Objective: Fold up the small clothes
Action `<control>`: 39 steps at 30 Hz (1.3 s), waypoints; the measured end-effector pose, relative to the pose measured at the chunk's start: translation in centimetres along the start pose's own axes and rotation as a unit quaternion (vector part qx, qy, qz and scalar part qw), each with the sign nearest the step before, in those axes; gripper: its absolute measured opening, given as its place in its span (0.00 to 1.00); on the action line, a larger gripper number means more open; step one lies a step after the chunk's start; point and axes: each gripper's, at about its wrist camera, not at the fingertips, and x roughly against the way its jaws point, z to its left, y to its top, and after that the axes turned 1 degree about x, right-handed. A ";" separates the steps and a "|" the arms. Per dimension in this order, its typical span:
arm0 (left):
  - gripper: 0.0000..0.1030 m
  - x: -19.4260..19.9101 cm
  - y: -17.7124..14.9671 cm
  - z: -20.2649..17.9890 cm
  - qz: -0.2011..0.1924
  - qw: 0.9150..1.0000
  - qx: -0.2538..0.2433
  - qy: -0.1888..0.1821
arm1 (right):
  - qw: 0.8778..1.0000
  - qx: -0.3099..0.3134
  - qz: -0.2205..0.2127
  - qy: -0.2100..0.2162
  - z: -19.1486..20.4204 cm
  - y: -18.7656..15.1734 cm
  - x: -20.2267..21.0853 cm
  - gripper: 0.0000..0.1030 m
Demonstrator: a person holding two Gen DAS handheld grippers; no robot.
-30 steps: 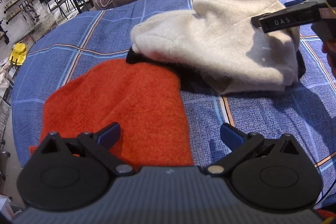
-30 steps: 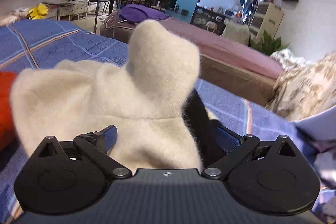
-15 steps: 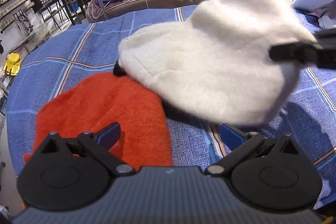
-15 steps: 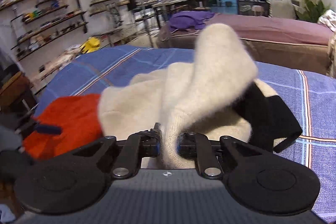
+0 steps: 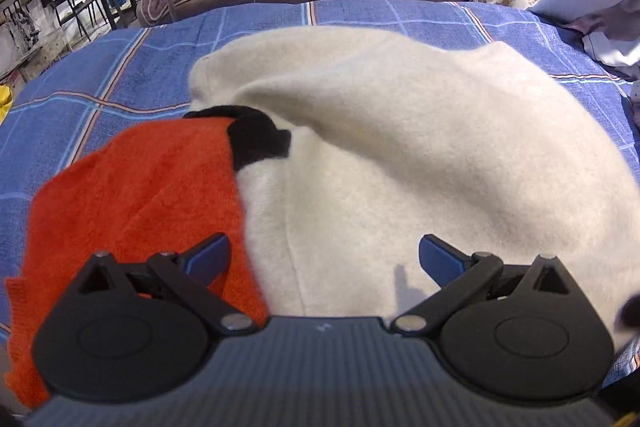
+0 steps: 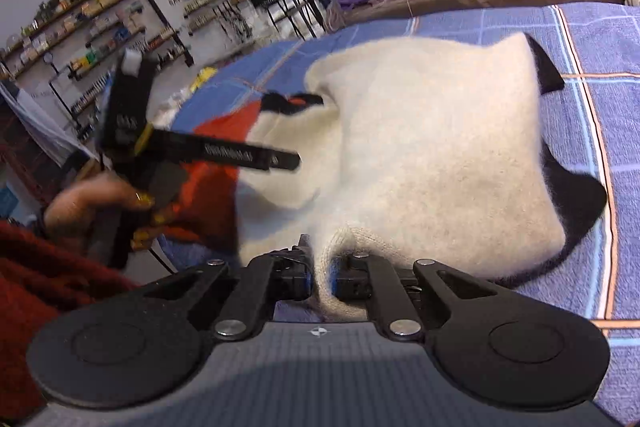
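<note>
Right gripper (image 6: 322, 277) closing, pinching near edge of fuzzy cream knit garment with black trim (image 6: 432, 147) on blue plaid bedspread (image 5: 120, 67), left gripper (image 5: 324, 259) wide open, empty; fold barely begun, orange knit garment (image 5: 140, 195) untouched.

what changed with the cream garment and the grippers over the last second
The right gripper, open around the cream garment a second ago, is closing its fingers on a pinch of it and has dragged it partly over the orange garment. The left gripper stayed open and empty above both.
</note>
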 end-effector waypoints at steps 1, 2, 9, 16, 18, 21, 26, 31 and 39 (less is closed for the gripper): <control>0.99 0.5 0.1 -0.1 -0.005 1.000 0.003 -0.002 | 1.000 -0.002 -0.022 0.011 0.1 1.1 0.3 0.14; 1.00 0.8 0.2 0.0 -0.008 1.000 0.007 -0.004 | 0.999 0.003 -0.041 0.018 0.1 2.5 0.6 0.13; 1.00 2.2 0.1 0.4 -0.012 0.999 0.045 -0.027 | 0.978 -0.020 -0.183 -0.097 -6.1 12.0 0.6 0.12; 1.00 1.0 -0.1 -1.9 -0.006 0.999 0.012 -0.029 | 0.907 -0.077 -0.212 -0.355 -16.7 14.4 -1.6 0.13; 1.00 0.4 -0.1 -2.7 -0.004 0.999 0.003 -0.036 | 0.888 -0.140 -0.161 -0.407 -19.8 13.5 -2.9 0.40; 1.00 -0.8 -0.4 -3.8 -0.005 0.999 -0.019 -0.034 | 0.899 -0.208 -0.172 -0.345 -20.4 9.6 -2.1 0.52; 1.00 -1.8 0.8 -5.0 -0.044 0.994 -0.100 0.027 | 0.921 -0.036 -0.149 -0.357 -13.7 5.6 -1.9 1.00; 1.00 -0.5 3.4 -5.3 -0.167 0.949 -0.249 0.094 | 0.919 0.273 -0.076 -0.275 -6.4 4.1 -4.0 1.00; 0.84 -7.6 3.4 -4.5 -0.160 0.838 -0.496 0.159 | 0.847 0.449 0.012 -0.285 -6.1 3.1 -9.9 1.00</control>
